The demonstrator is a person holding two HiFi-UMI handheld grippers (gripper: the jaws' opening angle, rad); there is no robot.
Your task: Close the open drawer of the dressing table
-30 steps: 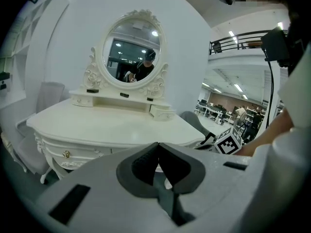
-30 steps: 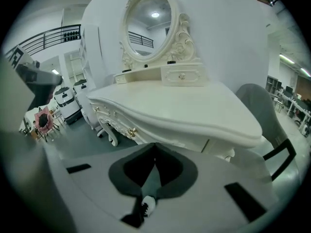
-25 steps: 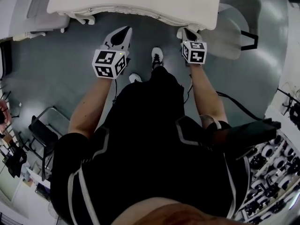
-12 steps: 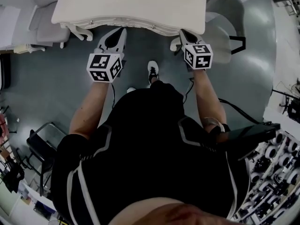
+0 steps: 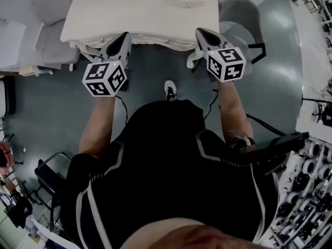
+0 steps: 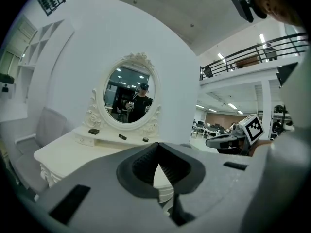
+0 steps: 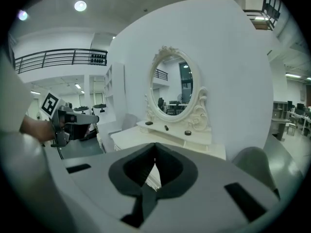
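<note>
Below the head camera, a person in black stands on the grey floor (image 5: 46,108). Left gripper (image 5: 123,38) and right gripper (image 5: 202,33) both have their fingers clenched on nothing, with tips at the near edge of the cream dressing table (image 5: 140,12), along its knobbed drawer front (image 5: 148,36). A grey armchair (image 5: 49,45) stands off the surface's left corner. An oval mirror (image 6: 129,93) stands at its far edge, against a white wall.

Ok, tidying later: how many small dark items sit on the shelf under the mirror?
3 on the shelf: left item, middle item, right item. Others may be hidden.
</note>
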